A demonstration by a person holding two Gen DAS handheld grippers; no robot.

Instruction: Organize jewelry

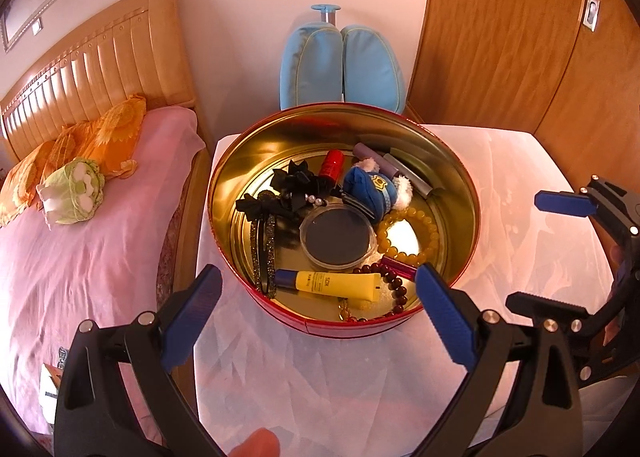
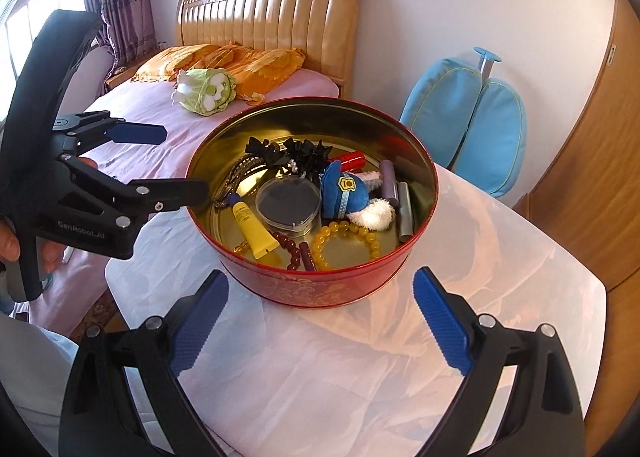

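Red tin (image 2: 320, 285): two bead bracelets, one tube (image 2: 254, 227).

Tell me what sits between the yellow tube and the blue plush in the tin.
A round dark compact lies between the tube and the plush, clear in both views.

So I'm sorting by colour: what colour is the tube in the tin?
Yellow tube with dark blue cap, clearest in left wrist view.
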